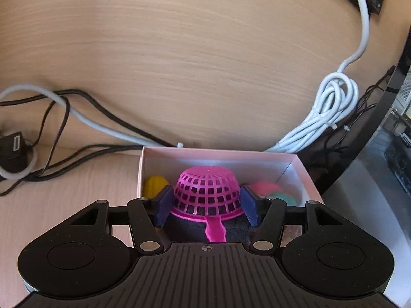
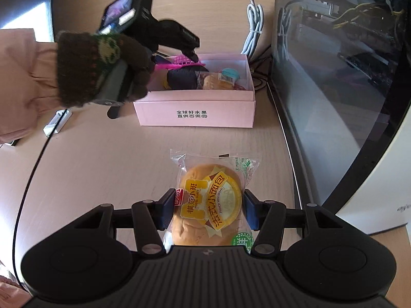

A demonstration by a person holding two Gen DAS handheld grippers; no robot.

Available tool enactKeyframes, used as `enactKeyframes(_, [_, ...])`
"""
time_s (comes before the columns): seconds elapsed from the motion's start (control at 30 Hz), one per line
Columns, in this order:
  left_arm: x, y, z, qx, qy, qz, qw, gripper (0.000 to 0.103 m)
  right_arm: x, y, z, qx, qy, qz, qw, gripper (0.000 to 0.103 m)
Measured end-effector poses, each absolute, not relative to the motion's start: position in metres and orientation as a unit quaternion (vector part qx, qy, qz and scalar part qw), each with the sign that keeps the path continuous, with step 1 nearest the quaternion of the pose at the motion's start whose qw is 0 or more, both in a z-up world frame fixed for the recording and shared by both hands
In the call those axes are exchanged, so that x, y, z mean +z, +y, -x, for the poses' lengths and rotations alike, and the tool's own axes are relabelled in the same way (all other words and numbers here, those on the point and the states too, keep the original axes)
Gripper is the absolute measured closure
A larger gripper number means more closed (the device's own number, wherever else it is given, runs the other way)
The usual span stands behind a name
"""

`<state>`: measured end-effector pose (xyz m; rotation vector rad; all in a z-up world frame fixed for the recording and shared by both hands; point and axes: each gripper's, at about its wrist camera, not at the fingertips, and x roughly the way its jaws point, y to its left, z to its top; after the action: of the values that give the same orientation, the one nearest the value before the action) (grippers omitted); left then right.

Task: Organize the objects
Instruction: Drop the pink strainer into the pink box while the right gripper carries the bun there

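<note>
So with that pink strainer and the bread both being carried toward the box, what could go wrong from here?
The pink strainer is pinched only by its rounded mesh sides, so it might slip out of the left gripper before it is set down. The pink box already looks crowded, so the strainer may perch on top and tip out. The wrapped bread in the right gripper is soft and could get squashed.

The worktop (image 1: 179,51) is pale wood-grain laminate, smooth and matt. The box (image 2: 195,113) looks like matt pink card. The strainer (image 1: 208,190) is glossy pink plastic mesh. The bread packet (image 2: 213,200) is shiny clear film. The glove (image 2: 90,69) is rough knitted wool. The dark bundle (image 2: 183,78) in the box may be cloth.
</note>
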<state>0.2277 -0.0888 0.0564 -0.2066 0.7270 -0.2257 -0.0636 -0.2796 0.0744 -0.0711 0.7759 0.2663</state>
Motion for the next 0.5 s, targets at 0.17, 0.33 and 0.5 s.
enactKeyframes(0.17, [0.063,-0.088,-0.204,-0.141,0.348,0.067,0.925,0.043,0.072,-0.280,0.059,0.147,0.374,0.039,0.915,0.049])
enactKeyframes(0.33, [0.089,-0.058,-0.177,-0.148,0.295,0.110,0.937,0.043,0.070,-0.270,0.053,0.161,0.371,0.043,0.913,0.049])
enactKeyframes(0.5, [0.111,-0.028,-0.146,-0.145,0.286,0.146,0.936,0.043,0.076,-0.258,0.052,0.164,0.358,0.053,0.918,0.049])
